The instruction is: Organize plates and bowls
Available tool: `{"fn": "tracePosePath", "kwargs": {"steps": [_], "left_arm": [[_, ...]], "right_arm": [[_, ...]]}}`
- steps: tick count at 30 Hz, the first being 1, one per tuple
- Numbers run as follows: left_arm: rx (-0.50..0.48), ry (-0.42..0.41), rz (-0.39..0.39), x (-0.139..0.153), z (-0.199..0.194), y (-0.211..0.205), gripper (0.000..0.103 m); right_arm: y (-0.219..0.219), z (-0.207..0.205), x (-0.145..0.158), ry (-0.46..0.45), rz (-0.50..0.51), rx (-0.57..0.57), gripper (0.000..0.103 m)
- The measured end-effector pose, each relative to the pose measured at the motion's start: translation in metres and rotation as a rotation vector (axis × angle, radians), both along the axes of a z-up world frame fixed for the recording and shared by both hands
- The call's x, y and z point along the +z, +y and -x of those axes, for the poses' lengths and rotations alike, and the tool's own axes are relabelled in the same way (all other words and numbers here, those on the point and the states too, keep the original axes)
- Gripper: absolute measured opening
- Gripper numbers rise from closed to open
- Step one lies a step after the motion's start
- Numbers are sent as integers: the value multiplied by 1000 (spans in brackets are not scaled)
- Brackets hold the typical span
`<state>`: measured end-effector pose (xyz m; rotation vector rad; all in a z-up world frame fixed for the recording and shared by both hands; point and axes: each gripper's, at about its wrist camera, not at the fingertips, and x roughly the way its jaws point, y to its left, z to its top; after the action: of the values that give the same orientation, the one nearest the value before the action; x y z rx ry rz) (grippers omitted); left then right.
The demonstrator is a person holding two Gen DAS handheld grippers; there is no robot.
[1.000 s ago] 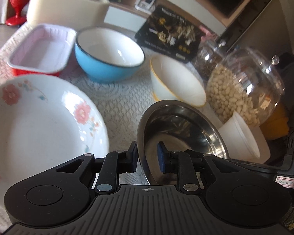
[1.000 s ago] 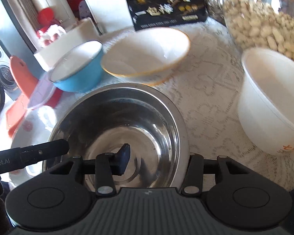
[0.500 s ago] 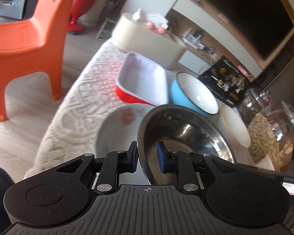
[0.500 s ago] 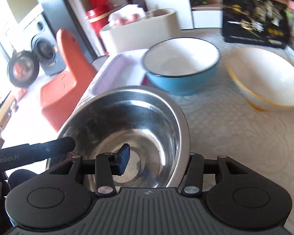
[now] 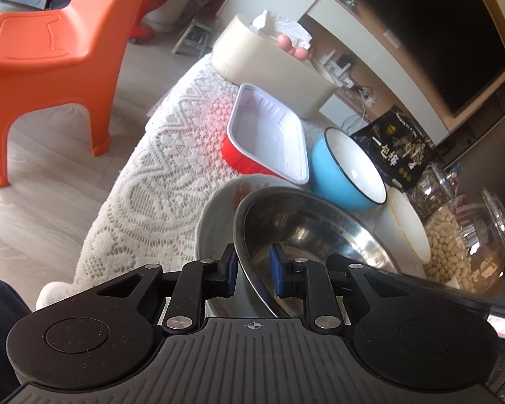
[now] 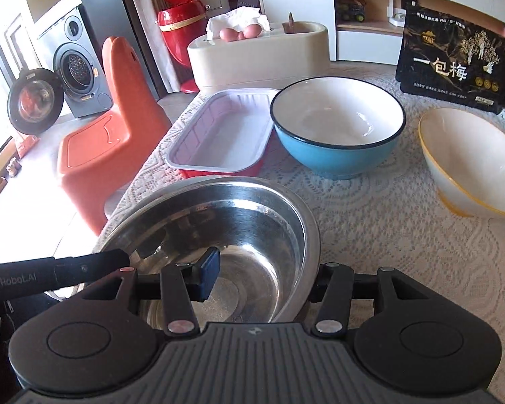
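A steel bowl (image 5: 306,232) is held by both grippers over the floral plate (image 5: 215,222), which peeks out under its left side. My left gripper (image 5: 252,274) is shut on the bowl's near rim, one pad outside, one inside. In the right wrist view the steel bowl (image 6: 239,235) fills the foreground and my right gripper (image 6: 262,279) is shut on its right rim; the right finger is hidden behind the rim. A blue bowl (image 6: 336,134) and a yellow-rimmed white bowl (image 6: 471,165) stand farther back.
A red tray with a white liner (image 6: 222,131) lies left of the blue bowl. A beige box with eggs (image 6: 259,54), a black package (image 6: 454,67) and a glass jar of nuts (image 5: 464,252) stand around. The table's left edge (image 5: 124,181) drops off towards an orange chair (image 5: 47,54).
Both grippers have carried the steel bowl to the left, from beside the white cup and jar to over the floral plate. The grips are unchanged.
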<state>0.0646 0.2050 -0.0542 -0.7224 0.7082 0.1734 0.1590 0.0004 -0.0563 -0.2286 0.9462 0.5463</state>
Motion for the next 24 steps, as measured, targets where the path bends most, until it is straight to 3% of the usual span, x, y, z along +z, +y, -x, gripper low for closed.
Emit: {"fn": "tracePosePath", "kwargs": {"steps": [14,18,22,24], "left_arm": [[70,27,-210,17,0,-3,23],[69,61,-222,12,-3,-1,27],[65,37,-219,13,-5,-2,35],[58,47,-231,14,-9,-5,32]], "right_arm": [[5,8,1,-9,-20,51,49],[-1,11,6,-64,-12,34,49],[-13,9,15,-112,-30,10,52],[-17,4,14,-115,-28,-14,55]]}}
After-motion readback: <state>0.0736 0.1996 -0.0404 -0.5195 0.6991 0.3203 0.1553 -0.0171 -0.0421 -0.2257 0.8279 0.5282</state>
